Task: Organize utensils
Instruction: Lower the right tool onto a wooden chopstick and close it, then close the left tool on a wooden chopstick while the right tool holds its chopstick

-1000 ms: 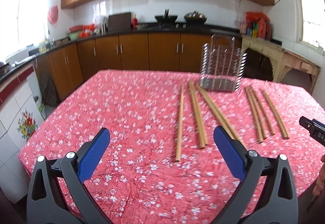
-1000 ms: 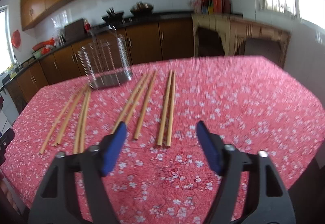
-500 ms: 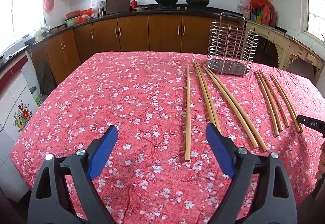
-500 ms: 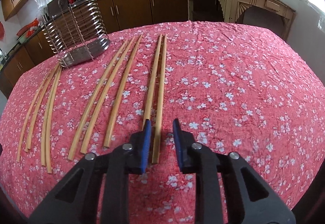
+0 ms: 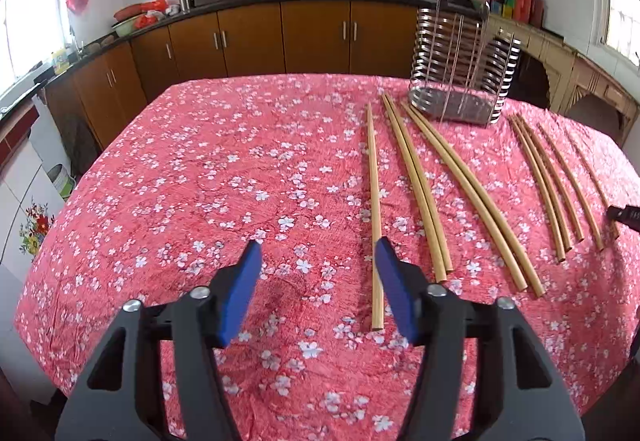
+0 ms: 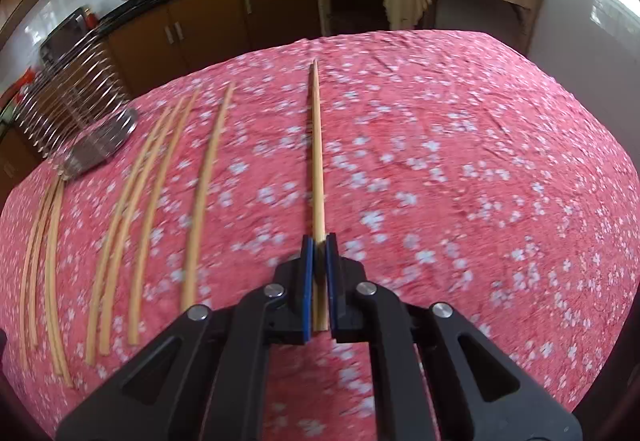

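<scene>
Clamping one chopstick [image 6: 317, 161] between its blue pads, the right gripper [image 6: 319, 241] has its fingers closed tight on the near end, the stick running straight ahead over the floral tablecloth [image 6: 460, 161]. Left of those fingers lie the other chopsticks [image 6: 204, 181], and beyond them the wire holder [image 6: 76, 113] stands upright. The left gripper [image 5: 318, 253] hangs with fingers spread apart, gripping nothing; a single chopstick [image 5: 375, 209] lies just inside its right finger, touching or not I cannot tell.
</scene>
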### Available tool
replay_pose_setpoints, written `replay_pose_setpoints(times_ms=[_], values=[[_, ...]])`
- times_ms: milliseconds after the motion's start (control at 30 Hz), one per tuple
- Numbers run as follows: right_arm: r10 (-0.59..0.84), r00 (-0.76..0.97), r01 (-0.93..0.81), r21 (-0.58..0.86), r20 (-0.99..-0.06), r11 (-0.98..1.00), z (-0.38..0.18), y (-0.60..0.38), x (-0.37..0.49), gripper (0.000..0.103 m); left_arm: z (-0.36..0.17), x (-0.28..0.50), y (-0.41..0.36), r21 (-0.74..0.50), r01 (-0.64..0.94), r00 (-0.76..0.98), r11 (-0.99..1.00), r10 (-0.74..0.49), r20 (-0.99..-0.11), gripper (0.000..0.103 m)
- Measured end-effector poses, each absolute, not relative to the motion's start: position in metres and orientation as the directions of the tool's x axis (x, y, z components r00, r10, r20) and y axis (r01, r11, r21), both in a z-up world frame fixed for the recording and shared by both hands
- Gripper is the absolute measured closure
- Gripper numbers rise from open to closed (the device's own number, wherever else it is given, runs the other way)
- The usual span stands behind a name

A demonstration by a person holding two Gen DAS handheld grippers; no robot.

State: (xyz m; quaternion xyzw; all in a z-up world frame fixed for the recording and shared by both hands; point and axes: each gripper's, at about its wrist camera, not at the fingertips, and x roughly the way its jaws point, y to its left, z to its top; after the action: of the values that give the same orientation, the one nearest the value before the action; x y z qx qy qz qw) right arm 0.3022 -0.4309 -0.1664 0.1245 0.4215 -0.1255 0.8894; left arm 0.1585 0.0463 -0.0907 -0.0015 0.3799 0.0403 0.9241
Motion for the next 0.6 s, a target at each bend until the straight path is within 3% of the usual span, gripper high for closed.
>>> replay_pose_setpoints(times_ms=[100, 300, 600], values=[[-0.131, 0.621, 0.32, 0.098, -0.773, 0.942, -0.169, -0.43, 0.303, 0.095, -0.092, 0.164, 0.043, -0.005, -0.039, 0.695, 0.999, 0.023, -0.719, 0.049], [-0.148, 0.63, 0.317, 0.079, -0.762, 0.945, -0.169, -0.43, 0.297, 0.095, -0.1, 0.19, 0.024, 0.041, 0.026, 0.647, 0.999, 0.015, -0.762, 0.049], [-0.155, 0.634, 0.317, 0.073, -0.757, 0.945, -0.168, -0.428, 0.296, 0.095, -0.111, 0.195, 0.018, 0.017, 0.019, 0.599, 1.0, 0.003, -0.801, 0.064]])
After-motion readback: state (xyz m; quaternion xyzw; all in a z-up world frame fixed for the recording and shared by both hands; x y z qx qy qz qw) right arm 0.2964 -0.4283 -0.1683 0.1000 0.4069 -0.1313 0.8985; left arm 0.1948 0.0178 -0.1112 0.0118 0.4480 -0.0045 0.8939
